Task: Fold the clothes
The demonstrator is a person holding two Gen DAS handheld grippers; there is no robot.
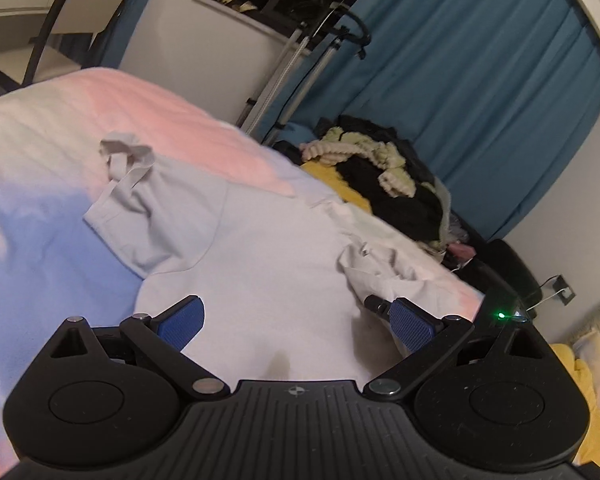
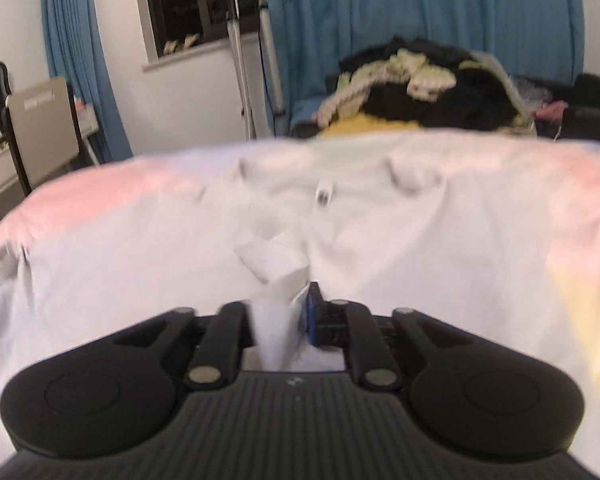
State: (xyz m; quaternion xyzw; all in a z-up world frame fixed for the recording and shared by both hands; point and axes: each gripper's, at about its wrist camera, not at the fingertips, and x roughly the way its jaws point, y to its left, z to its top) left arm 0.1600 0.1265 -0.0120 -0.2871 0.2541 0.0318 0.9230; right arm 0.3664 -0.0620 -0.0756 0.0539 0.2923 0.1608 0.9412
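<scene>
Pinching shirt [image 2: 276, 264] — right gripper [image 2: 278, 316], angled downward.

Shirt [image 1: 260, 248]: plain pale grey-white, no print. Bedsheet [image 1: 172, 120]: soft pastel blotches of pink, light blue and white, with a yellow patch in the right wrist view. Curtain [image 1: 480, 80]: solid teal blue. Clothes pile [image 1: 384, 176]: black and yellow garments with a cream ruffled piece. Left gripper [image 1: 296, 320] and right gripper [image 2: 280, 312]: black bodies, blue textured pads [image 1: 180, 320].
</scene>
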